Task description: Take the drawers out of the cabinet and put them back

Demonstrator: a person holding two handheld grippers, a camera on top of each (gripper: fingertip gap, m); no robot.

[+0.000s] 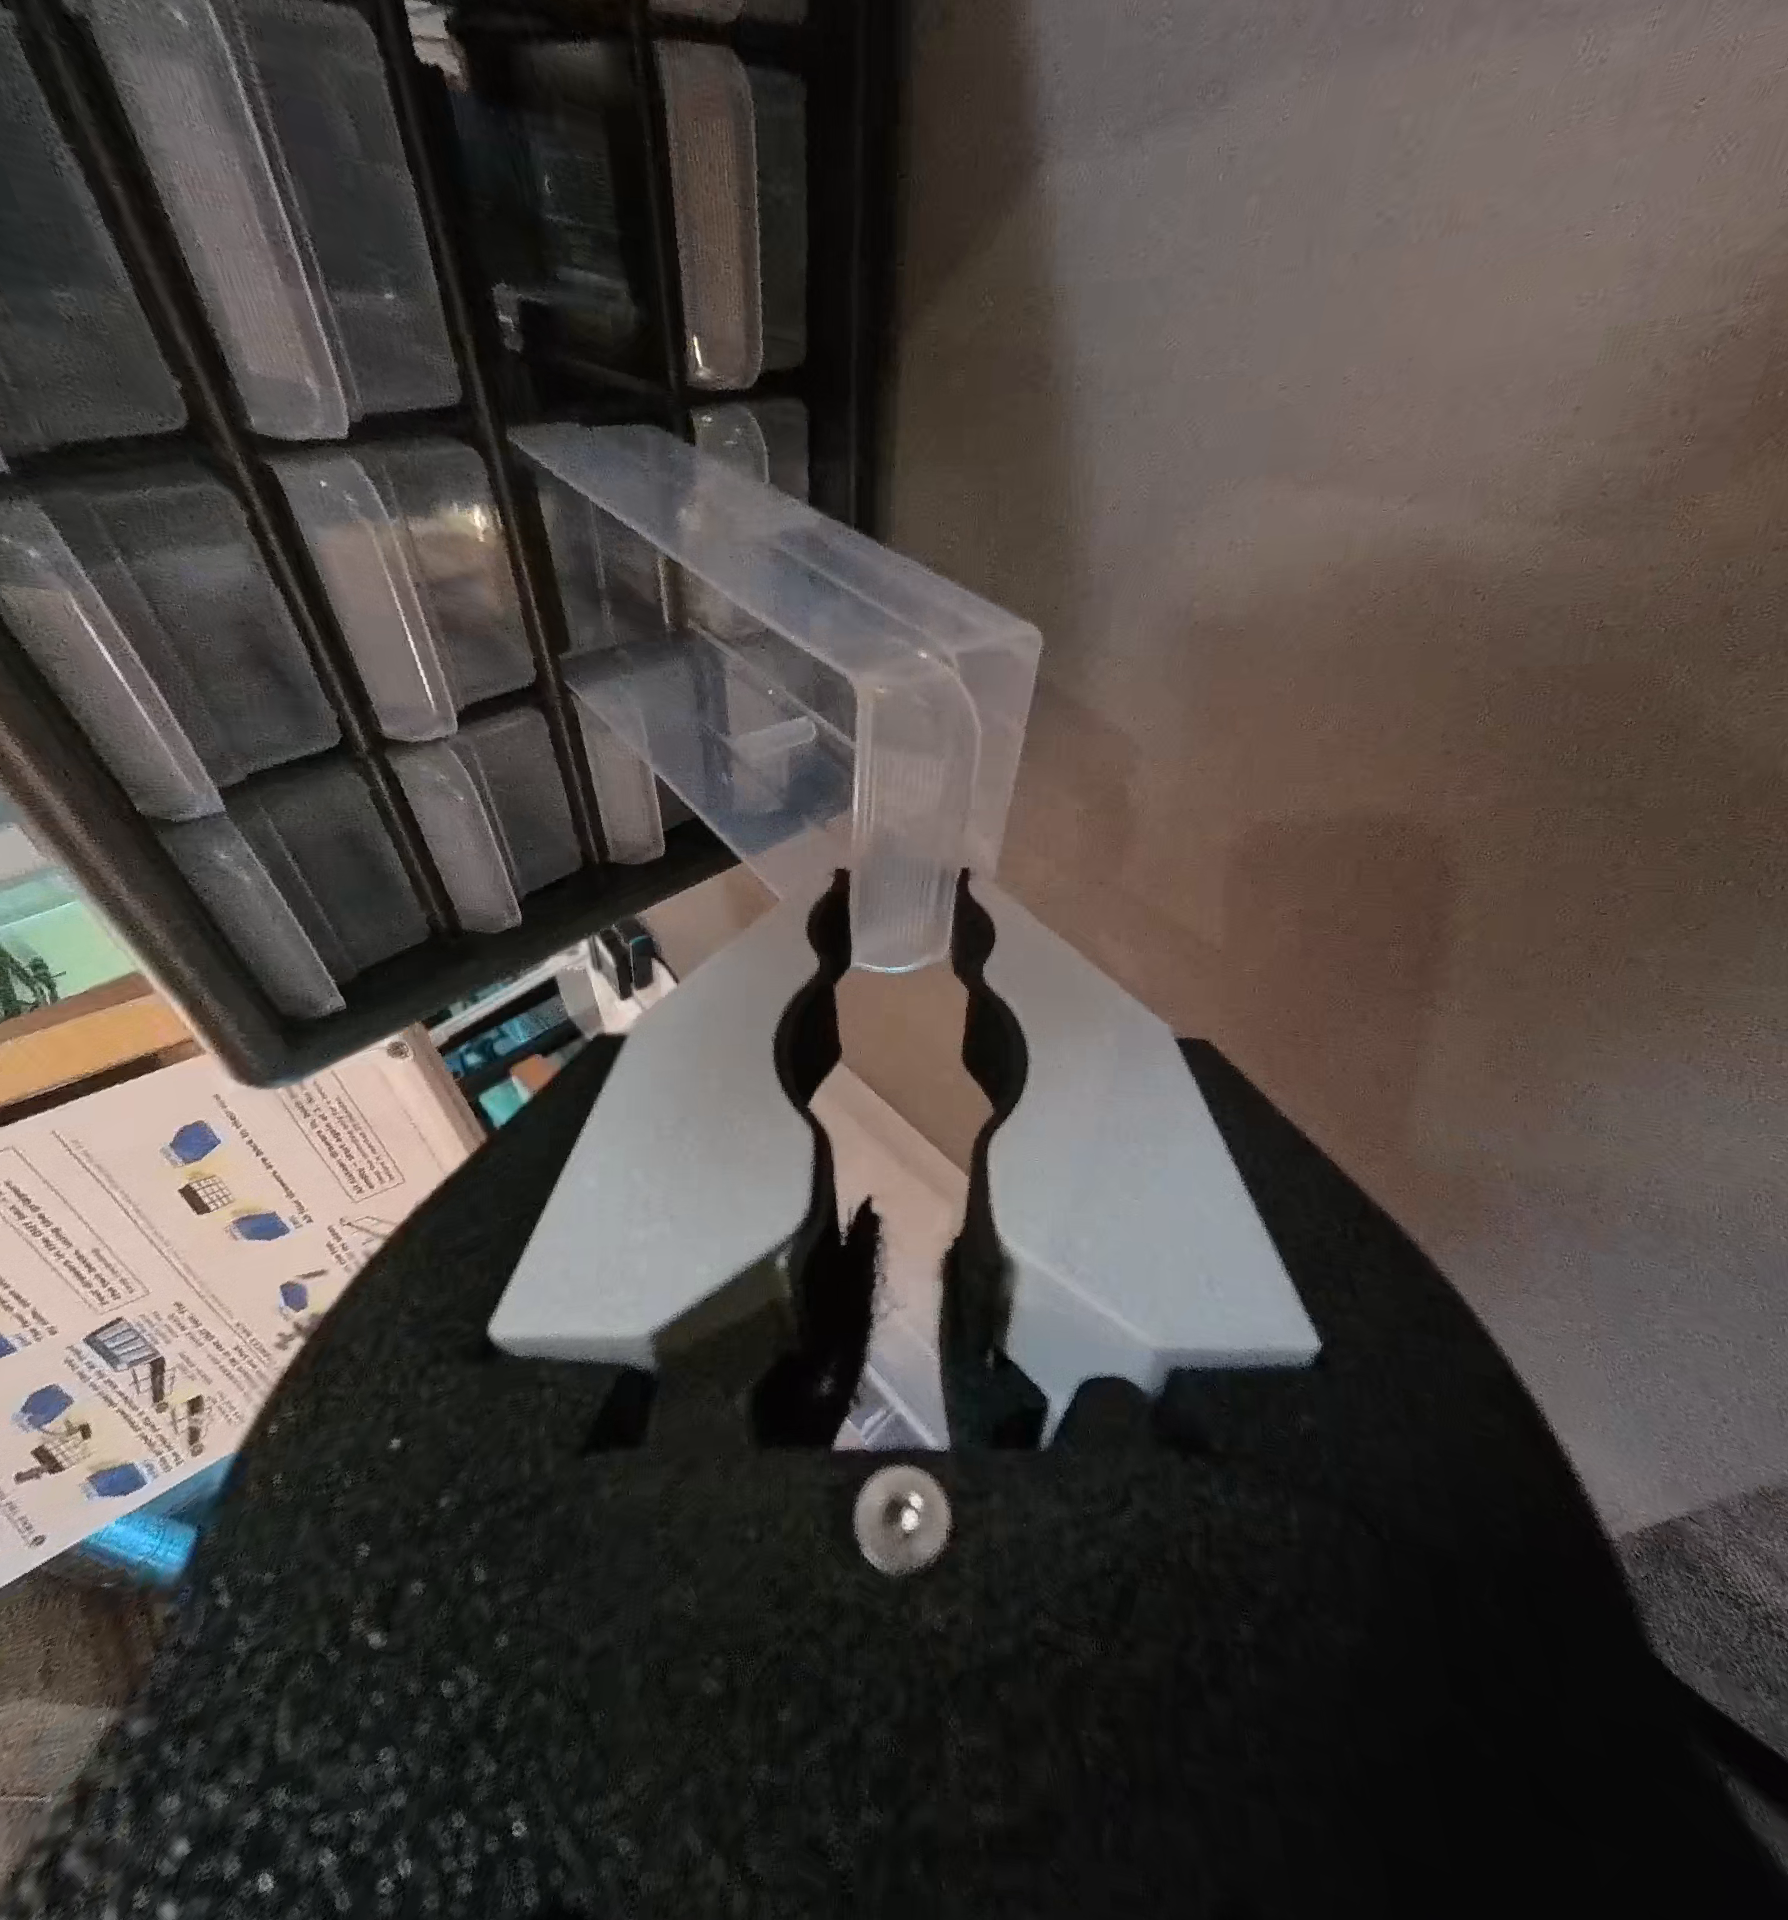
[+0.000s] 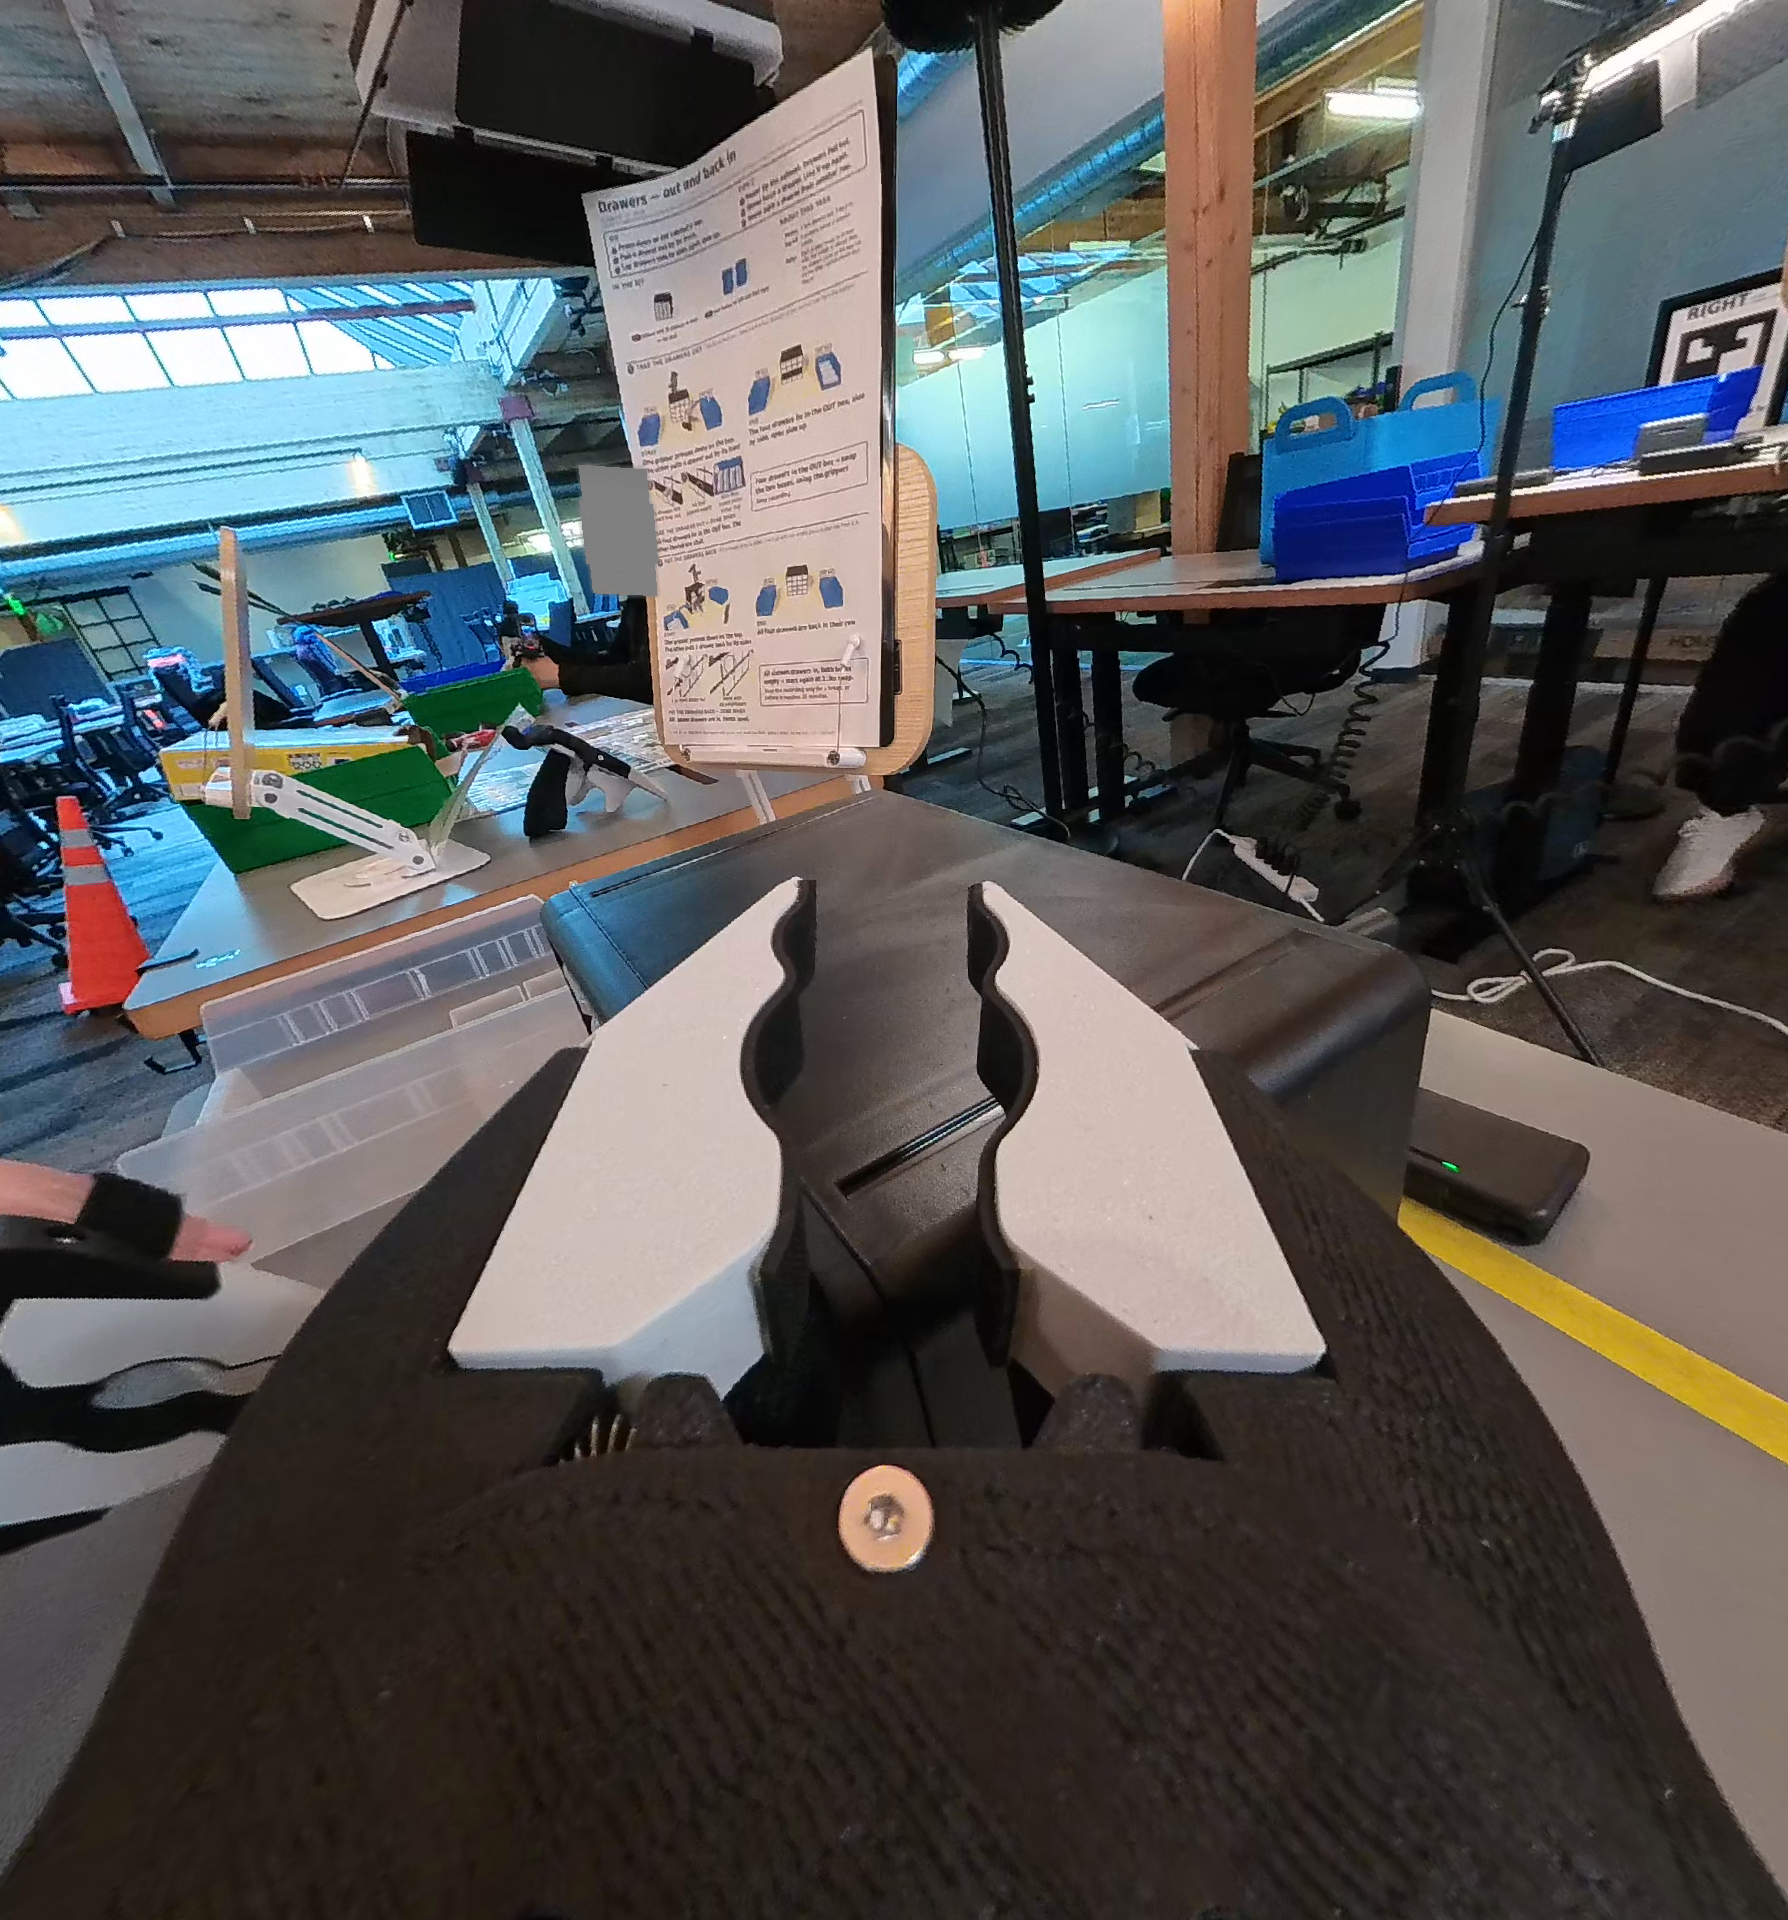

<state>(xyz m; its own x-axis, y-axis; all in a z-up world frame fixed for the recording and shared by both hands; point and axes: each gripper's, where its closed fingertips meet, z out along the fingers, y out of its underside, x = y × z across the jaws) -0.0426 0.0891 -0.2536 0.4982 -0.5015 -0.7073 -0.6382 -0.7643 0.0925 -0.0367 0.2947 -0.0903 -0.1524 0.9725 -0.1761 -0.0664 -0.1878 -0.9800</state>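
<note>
A black cabinet [image 1: 277,1029] holds several clear drawers [image 1: 350,582]. One clear drawer [image 1: 765,644] in its end column sticks far out of its slot. My left gripper [image 1: 905,894] is shut on that drawer's ribbed handle tab [image 1: 905,925]. In the right wrist view my right gripper [image 2: 892,904] is open and empty, its fingers lying over the cabinet's flat black top [image 2: 1233,935]. Clear plastic drawers [image 2: 370,1039] show to the left of the cabinet, and a hand with the left gripper [image 2: 90,1226] is at the lower left.
An instruction sheet on a stand [image 2: 765,436] stands behind the cabinet; it also shows in the left wrist view [image 1: 90,1299]. A small black device with a green light [image 2: 1492,1174] lies to the right of the cabinet. A yellow tape line [image 2: 1648,1361] crosses the grey table.
</note>
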